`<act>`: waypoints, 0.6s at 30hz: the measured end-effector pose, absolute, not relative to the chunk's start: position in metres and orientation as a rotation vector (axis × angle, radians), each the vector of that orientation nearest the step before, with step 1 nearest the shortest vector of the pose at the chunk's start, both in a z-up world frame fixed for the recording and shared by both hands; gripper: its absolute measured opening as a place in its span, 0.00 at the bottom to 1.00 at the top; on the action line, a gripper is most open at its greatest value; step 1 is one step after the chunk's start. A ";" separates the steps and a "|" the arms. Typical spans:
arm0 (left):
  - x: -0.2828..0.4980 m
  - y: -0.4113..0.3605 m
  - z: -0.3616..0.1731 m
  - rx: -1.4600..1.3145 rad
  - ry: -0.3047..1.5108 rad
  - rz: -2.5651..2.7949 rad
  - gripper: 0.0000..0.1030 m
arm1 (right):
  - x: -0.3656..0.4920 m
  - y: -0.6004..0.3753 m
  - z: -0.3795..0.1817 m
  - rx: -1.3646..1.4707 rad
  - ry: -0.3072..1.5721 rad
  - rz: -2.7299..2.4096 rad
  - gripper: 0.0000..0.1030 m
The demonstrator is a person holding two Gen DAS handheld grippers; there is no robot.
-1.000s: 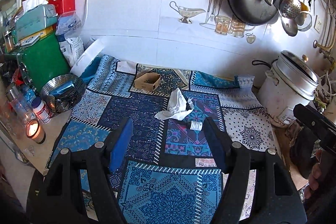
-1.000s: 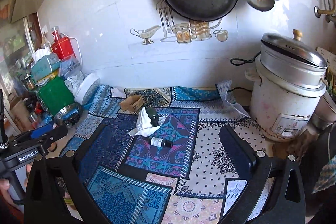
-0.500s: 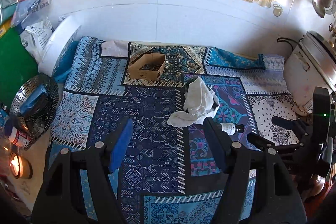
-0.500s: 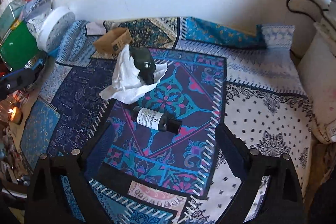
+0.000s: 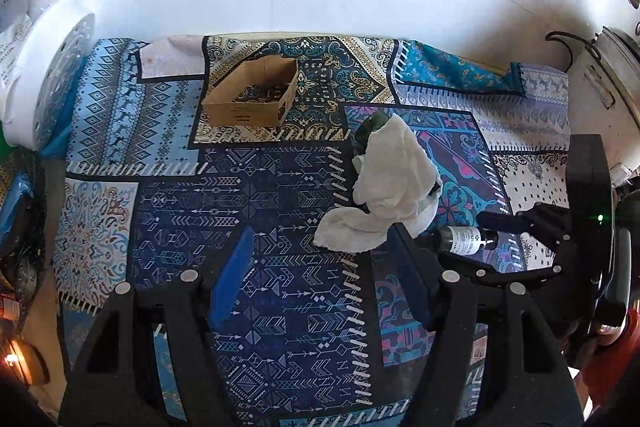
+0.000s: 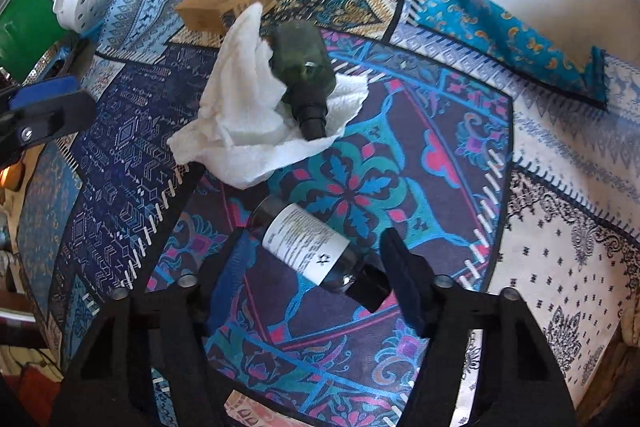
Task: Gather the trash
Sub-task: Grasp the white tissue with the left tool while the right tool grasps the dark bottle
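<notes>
The trash is scattered on the patterned cloth (image 5: 256, 203): a crumpled white tissue (image 5: 388, 187) draped against a dark green bottle (image 6: 304, 67), and, nearer the camera in the right wrist view, a small labelled bottle (image 6: 308, 247) lying on its side. A shallow cardboard box (image 5: 252, 95) sits further back, well apart from them.

Taken from left to right: the left gripper (image 5: 320, 275) is held half-wide over bare cloth, nothing between its jaws, with the tissue's trailing edge just beside its right finger. The right gripper (image 6: 312, 279) has just been closing, and the labelled bottle is now bracketed between its jaws; the pads are close to the bottle's two ends, but contact cannot be confirmed (a sliver of cloth seems visible by the cap).

Compared with a second ago, both grippers have been brought down from a wide view of the wall and hanging pans to a steep look at the cloth. The items themselves have not been shifted. It is judged that the first pickup is at hand: the bottle for the right, probably the tissue for the left.
</notes>
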State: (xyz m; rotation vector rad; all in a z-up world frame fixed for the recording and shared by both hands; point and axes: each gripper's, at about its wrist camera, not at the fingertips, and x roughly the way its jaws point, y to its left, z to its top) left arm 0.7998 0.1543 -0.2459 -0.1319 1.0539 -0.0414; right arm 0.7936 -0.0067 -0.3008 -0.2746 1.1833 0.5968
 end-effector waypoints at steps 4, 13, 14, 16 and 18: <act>0.820 0.146 -0.260 -0.164 1.094 -0.083 0.66 | 0.795 -0.010 -0.305 -0.240 1.212 0.595 0.41; 0.854 0.115 -0.295 -0.129 1.138 -0.101 0.66 | 0.794 -0.041 -0.304 -0.039 1.250 0.532 0.29; 0.856 0.114 -0.299 -0.135 1.142 -0.099 0.66 | 0.792 -0.045 -0.304 -0.026 1.245 0.522 0.29; 0.858 0.113 -0.304 -0.155 1.147 -0.107 0.55 | 0.788 -0.052 -0.303 0.001 1.240 0.506 0.28; 0.858 0.113 -0.310 -0.170 1.160 -0.114 0.34 | 0.783 -0.059 -0.302 0.030 1.236 0.489 0.28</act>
